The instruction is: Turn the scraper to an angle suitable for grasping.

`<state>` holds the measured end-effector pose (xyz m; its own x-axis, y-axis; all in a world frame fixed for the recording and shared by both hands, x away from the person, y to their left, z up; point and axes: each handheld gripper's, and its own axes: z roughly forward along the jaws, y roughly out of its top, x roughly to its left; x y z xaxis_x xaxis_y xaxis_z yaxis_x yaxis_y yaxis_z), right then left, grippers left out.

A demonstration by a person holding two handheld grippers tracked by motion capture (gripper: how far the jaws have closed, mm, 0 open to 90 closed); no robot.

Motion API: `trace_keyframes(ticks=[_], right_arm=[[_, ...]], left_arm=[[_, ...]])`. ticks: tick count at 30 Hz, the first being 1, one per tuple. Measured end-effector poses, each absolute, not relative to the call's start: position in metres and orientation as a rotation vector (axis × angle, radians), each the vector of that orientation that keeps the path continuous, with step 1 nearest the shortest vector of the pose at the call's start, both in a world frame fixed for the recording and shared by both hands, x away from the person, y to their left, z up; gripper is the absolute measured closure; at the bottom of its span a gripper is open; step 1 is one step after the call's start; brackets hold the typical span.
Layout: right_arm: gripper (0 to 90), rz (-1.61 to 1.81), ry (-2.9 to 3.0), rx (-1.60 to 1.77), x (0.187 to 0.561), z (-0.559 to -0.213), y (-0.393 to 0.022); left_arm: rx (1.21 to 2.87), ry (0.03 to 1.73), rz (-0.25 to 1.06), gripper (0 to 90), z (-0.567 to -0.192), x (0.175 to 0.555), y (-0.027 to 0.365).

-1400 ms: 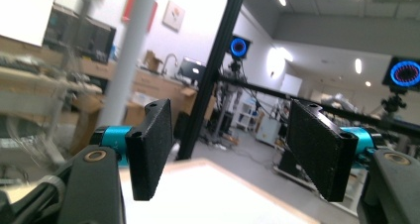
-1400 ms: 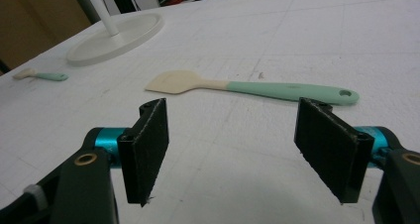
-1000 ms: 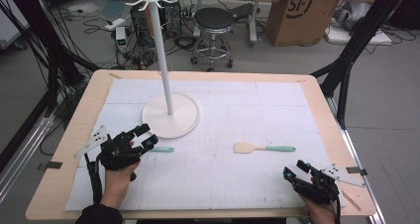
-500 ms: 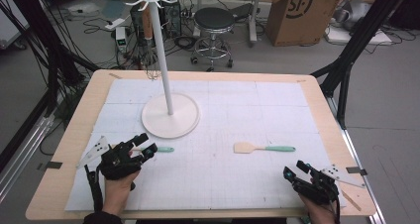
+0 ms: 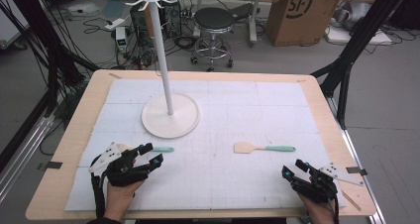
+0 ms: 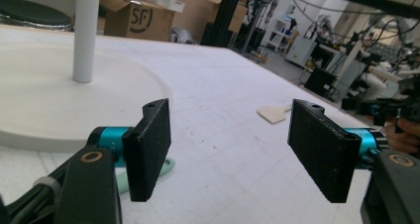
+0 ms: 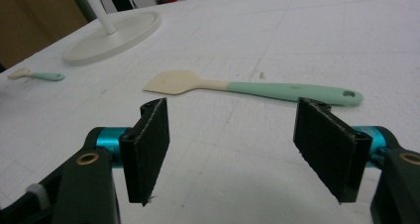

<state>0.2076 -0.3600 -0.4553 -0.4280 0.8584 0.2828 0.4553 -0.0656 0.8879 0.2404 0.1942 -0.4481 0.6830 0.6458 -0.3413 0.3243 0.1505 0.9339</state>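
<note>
**Two open grippers over two small spatulas**

On the white gridded mat (image 5: 247,120) that covers the pale wooden table (image 5: 69,135) lie two utensils. The larger one, a flat spatula with a cream, matte, fan-shaped blade and a smooth mint-green handle (image 5: 265,148), rests flat to the right of the mat's middle; the right gripper view shows a small hanging hole at the handle's end. The smaller spatula, of the same cream blade and mint handle (image 5: 162,149), lies near the left edge of the mat, just in front of the round white base of the tall white hook stand (image 5: 171,116), whose smooth cylindrical post rises to a crown of curled hooks.

The left gripper (image 5: 150,154), black with teal collars behind its jaws, sits low right at the small spatula; its jaws stand wide apart with nothing between them, and in the left gripper view the mint handle end peeks out beneath one rough, foam-like black pad.

The right gripper (image 5: 293,168) rests at the mat's near right corner, well apart from the larger spatula, its two coarse rectangular pads likewise spread wide and empty.
</note>
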Motion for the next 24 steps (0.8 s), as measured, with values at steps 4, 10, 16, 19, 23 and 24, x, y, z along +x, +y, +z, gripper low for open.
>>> trace_keyframes(ticks=[4, 10, 16, 19, 23, 24], right_arm=[[29.4, 1.507, 1.869, 1.393, 0.215, -0.454, -0.355], [38.1, 1.469, 1.923, 1.427, 0.228, -0.452, -0.349], [45.1, 1.437, 1.957, 1.469, 0.234, -0.454, -0.349], [47.4, 1.424, 1.965, 1.485, 0.237, -0.454, -0.35], [48.6, 1.402, 1.965, 1.515, 0.245, -0.453, -0.352], [48.5, 1.398, 1.963, 1.517, 0.247, -0.453, -0.353]], left_arm=[[1.445, 0.878, 0.251, 33.5, -0.452, 0.24, 0.196], [1.443, 0.883, 0.236, 33.5, -0.454, 0.238, 0.197], [1.45, 0.894, 0.228, 33.6, -0.456, 0.239, 0.195], [1.459, 0.893, 0.225, 33.7, -0.456, 0.239, 0.195], [1.483, 0.909, 0.212, 34.9, -0.456, 0.24, 0.193], [1.485, 0.922, 0.202, 35.4, -0.457, 0.241, 0.193]])
